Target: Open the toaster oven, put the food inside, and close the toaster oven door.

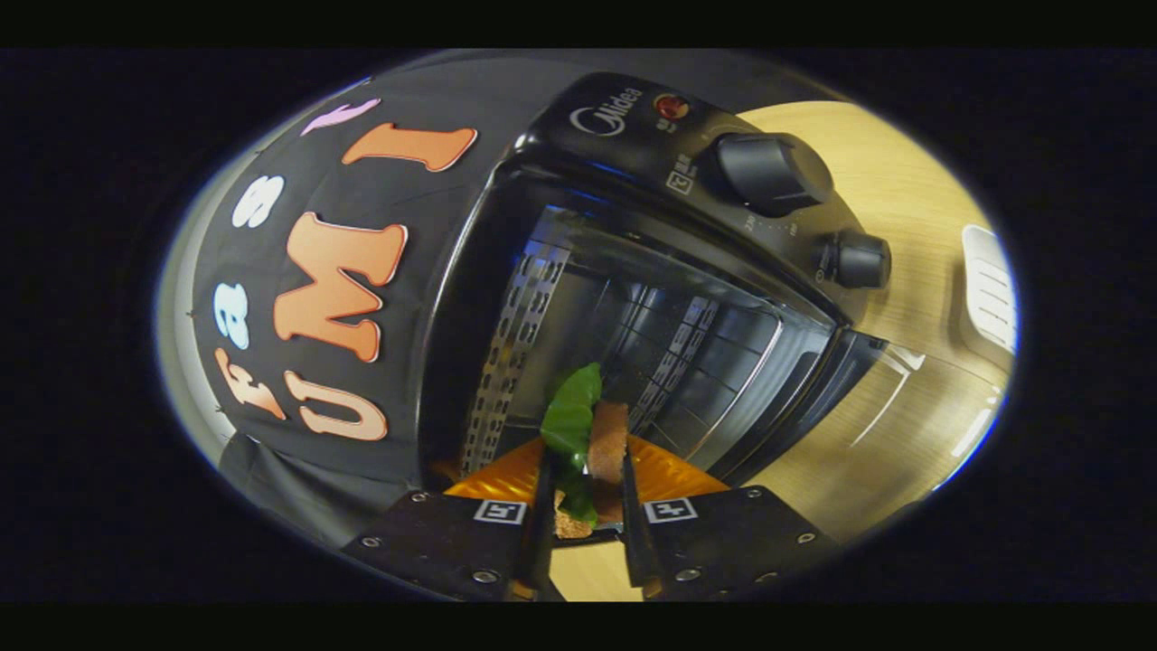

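Your gripper [585,470] pinching a brown bread sandwich with green lettuce leaf [586,432] between both fingers, food held just at the mouth of the black toaster oven [633,298], oven door [813,398] open, light wooden table [904,208] beneath.

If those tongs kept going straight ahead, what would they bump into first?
Probably nothing at once: the tongs, shut on the green-leafed sandwich, point into the open black toaster oven; likely its wire rack or back wall.
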Available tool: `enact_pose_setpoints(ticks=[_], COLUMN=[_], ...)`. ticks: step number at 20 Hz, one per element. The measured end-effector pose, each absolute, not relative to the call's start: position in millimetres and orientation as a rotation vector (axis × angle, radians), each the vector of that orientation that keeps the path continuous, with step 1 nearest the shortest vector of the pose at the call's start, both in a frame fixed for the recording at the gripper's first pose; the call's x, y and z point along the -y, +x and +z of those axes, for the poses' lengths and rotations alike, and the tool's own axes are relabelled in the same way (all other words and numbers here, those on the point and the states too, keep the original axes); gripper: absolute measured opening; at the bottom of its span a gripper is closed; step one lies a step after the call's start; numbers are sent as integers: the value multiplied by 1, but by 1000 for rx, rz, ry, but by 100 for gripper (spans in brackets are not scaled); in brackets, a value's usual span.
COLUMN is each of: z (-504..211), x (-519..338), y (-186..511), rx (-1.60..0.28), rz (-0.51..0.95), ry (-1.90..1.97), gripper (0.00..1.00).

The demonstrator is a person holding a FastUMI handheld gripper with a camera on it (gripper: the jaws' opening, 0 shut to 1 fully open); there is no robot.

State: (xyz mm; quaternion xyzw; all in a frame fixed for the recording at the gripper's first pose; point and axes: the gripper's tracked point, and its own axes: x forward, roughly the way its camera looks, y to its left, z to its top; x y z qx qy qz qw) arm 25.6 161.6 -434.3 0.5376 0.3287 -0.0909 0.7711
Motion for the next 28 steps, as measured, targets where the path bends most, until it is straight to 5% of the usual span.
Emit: enact_pose_setpoints(ticks=[1,6,8,28], z=[-438,-427,-417,-416], x=[-166,-168,-164,-136], y=[17,-6,-19,-184], rx=[-790,-853,-872,-1228], rz=[-200,-145,-124,195], ry=[1161,1034,986,228], gripper=[37,89,96,96])
